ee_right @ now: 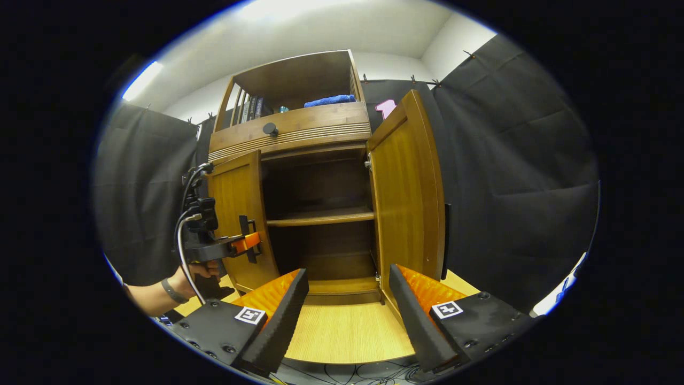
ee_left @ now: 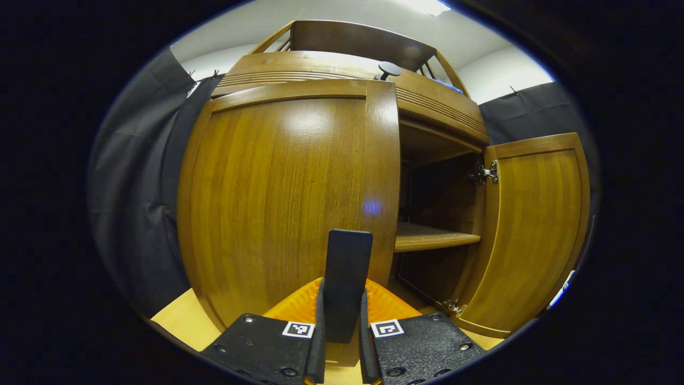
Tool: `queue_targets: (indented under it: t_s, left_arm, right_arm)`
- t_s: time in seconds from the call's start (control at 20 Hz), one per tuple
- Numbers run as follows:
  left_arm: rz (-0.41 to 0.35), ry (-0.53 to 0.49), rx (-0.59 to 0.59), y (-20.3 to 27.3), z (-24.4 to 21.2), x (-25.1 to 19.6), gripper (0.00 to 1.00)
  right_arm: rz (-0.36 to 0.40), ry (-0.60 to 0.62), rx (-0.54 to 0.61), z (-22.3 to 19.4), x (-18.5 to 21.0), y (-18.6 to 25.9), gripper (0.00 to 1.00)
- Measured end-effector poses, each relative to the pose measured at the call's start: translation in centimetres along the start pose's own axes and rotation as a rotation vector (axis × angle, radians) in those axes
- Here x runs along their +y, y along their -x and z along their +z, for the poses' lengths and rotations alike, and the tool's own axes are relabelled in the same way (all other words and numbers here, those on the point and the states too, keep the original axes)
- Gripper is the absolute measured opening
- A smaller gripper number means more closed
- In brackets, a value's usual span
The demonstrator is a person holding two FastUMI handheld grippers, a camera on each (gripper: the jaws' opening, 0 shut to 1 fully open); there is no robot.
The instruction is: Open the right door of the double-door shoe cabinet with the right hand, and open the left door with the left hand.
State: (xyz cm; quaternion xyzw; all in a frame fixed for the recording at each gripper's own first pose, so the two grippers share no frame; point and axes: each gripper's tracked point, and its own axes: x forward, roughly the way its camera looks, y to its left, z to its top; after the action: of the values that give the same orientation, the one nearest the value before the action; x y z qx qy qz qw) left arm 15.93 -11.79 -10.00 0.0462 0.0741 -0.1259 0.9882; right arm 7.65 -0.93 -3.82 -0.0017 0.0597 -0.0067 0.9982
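Now: left gripper [ee_left: 342,321] clamps left door handle [ee_left: 347,267]; right gripper [ee_right: 347,299] wide, right door [ee_right: 409,192] open.

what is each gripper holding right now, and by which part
The left gripper is shut on the left door by its dark upright handle. The right gripper is open and holds nothing; the right door stands open.

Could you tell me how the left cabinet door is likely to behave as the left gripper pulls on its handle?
The left door looks like rigid wood, so it probably won't flex. Like the right door, which hangs on hinges, it likely swings in an arc. The left gripper clamps the slim handle, so slipping seems unlikely.
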Motion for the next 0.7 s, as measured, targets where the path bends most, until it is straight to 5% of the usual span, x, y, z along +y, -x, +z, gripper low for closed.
queue_targets:
  t_s: [0.3, 0.7]
  left_arm:
    - [-0.017, 0.002, 0.011, 4.6, 0.6, 1.6, 0.27]
    - [0.135, 0.011, -0.031, 10.2, 1.6, 5.5, 0.24]
  right_arm:
    - [0.005, -0.001, -0.005, 0.0, 0.3, 0.4, 0.98]
    - [0.032, 0.005, -0.010, 0.0, 1.3, 0.6, 0.98]
